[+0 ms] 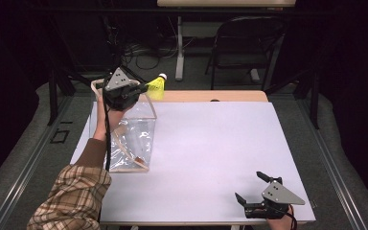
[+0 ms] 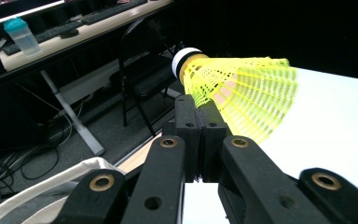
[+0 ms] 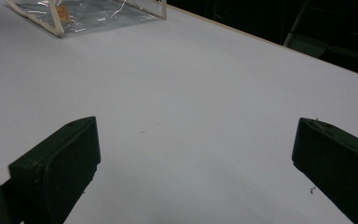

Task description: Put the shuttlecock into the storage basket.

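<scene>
Left hand-held gripper [image 2: 199, 122] pinches yellow shuttlecock [image 2: 242, 95] skirt.

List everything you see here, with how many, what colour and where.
shuttlecock: one, yellow skirt with white cork, pinched by its skirt edge in the left tongs, above the bag
clear bag: one, transparent with cream trim, table's left side
table: one, white top, centre
folding chair: one, black, beyond the table
bottle: one, clear with teal cap, on the far desk
left tongs: one, black, shut on the shuttlecock
right tongs: one, black, open, near right corner
</scene>
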`<state>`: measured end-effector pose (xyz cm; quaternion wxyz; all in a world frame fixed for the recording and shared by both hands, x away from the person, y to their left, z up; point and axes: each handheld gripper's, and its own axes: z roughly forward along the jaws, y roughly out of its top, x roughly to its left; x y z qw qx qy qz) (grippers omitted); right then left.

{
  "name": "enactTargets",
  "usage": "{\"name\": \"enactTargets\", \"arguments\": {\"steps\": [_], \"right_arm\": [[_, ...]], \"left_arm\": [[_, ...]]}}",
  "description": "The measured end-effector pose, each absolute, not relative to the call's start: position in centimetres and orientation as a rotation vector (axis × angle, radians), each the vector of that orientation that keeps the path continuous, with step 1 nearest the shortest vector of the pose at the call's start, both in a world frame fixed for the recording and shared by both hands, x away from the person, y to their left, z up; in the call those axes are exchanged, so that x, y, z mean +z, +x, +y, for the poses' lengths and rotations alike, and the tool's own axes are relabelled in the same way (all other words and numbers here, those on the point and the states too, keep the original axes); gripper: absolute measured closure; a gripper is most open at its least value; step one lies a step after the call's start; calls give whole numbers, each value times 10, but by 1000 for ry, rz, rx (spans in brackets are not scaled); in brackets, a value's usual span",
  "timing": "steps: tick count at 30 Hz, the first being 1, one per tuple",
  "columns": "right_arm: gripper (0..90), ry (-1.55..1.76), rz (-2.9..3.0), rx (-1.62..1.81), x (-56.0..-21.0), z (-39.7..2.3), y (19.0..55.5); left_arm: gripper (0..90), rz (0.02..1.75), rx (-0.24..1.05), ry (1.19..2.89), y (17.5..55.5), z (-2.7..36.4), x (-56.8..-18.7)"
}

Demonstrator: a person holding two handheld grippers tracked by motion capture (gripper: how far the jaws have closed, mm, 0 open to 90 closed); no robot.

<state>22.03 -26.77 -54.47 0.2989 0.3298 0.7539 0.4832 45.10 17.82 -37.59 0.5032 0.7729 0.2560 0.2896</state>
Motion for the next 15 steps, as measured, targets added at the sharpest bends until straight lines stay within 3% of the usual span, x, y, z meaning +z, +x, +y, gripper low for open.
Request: {"name": "enactTargets", "arguments": {"steps": [15], "right_arm": [[6,873,2006,1284,-545,-267,221]], "left_arm": [[895,640,720,1847,452,189,-368]]}}
